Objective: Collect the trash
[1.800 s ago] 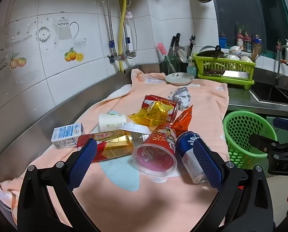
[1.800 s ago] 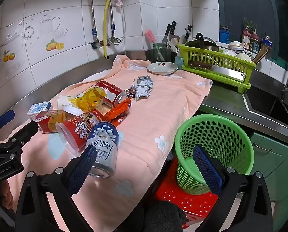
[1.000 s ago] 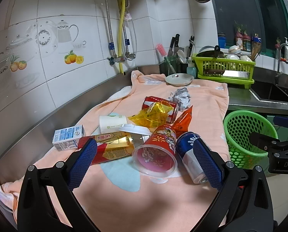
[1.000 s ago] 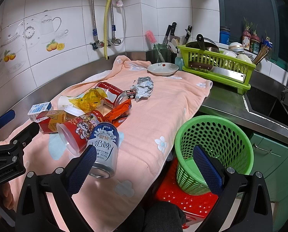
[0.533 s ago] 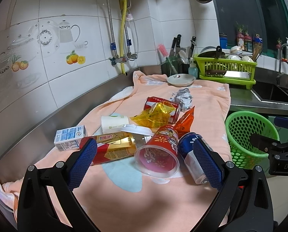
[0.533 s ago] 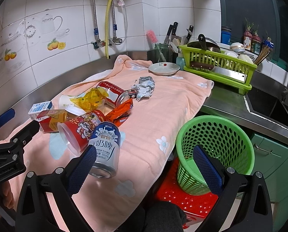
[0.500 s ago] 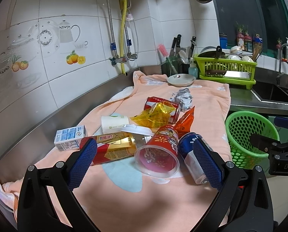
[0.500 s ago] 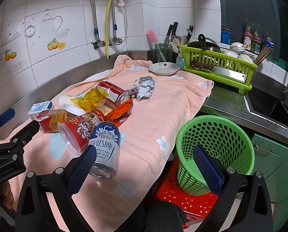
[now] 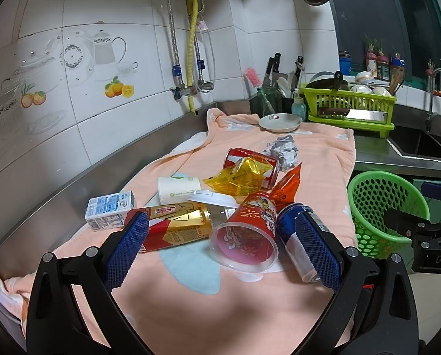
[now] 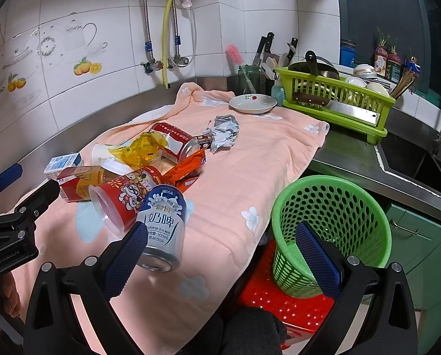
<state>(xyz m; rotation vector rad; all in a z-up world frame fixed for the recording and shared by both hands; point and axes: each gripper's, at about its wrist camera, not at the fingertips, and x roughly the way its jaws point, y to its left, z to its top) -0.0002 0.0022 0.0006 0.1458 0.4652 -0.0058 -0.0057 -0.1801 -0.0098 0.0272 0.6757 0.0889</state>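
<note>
Trash lies in a heap on a peach towel (image 9: 208, 293): a red plastic cup (image 9: 247, 233) on its side, a blue-and-white can (image 10: 162, 224), a red-and-gold can (image 9: 173, 224), a small milk carton (image 9: 109, 207), a white paper cup (image 9: 177, 188), a yellow wrapper (image 9: 239, 176), an orange wrapper (image 9: 288, 183), a red can (image 10: 176, 139) and crumpled foil (image 10: 223, 131). A green mesh basket (image 10: 329, 227) stands off the counter's right edge. My left gripper (image 9: 221, 241) is open just short of the cup. My right gripper (image 10: 220, 250) is open, between the blue can and the basket.
A white plate (image 9: 279, 122) sits at the towel's far end. Beside it are a green dish rack (image 10: 335, 100) holding a cleaver, a knife holder (image 9: 279, 88) and a sink (image 10: 421, 159). The basket rests on a red stool (image 10: 276, 301). Tiled wall with pipes runs along the left.
Both grippers have drifted only slightly; the views shift a little. Nothing on the towel has moved, and both grippers stay open.
</note>
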